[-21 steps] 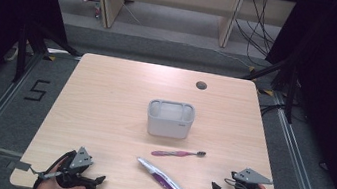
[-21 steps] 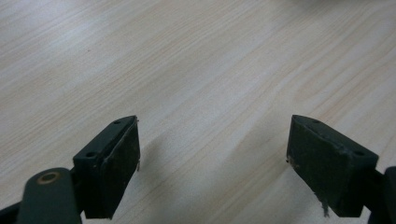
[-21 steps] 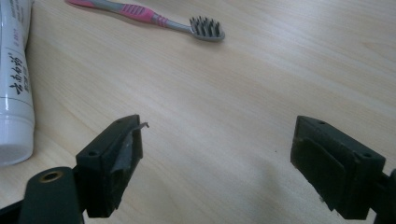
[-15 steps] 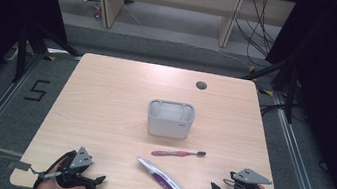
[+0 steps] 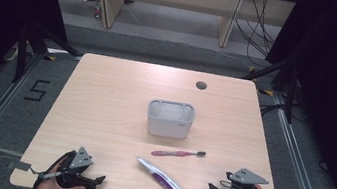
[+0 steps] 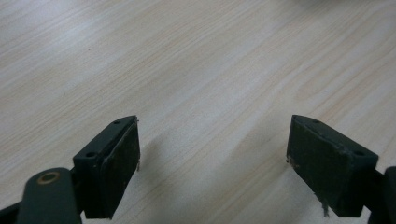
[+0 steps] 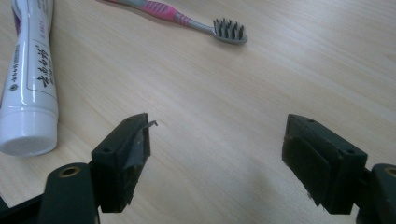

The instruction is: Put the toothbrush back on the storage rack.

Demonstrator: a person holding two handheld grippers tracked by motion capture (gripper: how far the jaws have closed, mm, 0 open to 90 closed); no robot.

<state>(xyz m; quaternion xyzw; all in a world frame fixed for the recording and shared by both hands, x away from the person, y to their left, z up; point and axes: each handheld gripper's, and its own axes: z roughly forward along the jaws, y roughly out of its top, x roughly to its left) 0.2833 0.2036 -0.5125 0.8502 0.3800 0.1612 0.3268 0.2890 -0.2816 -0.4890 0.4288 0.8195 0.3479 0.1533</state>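
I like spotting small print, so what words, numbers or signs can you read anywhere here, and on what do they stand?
"5": black numeral marked on the grey floor left of the light wooden table.
White and purple toothpaste tube: black printed characters on its label, too small and tilted to read.
Grey plastic holder box: small mark on its front, too blurred to read.

We see toothpaste tube cut off, upper left of right gripper view | toothbrush handle cut at top edge | tube print unreadable in high view
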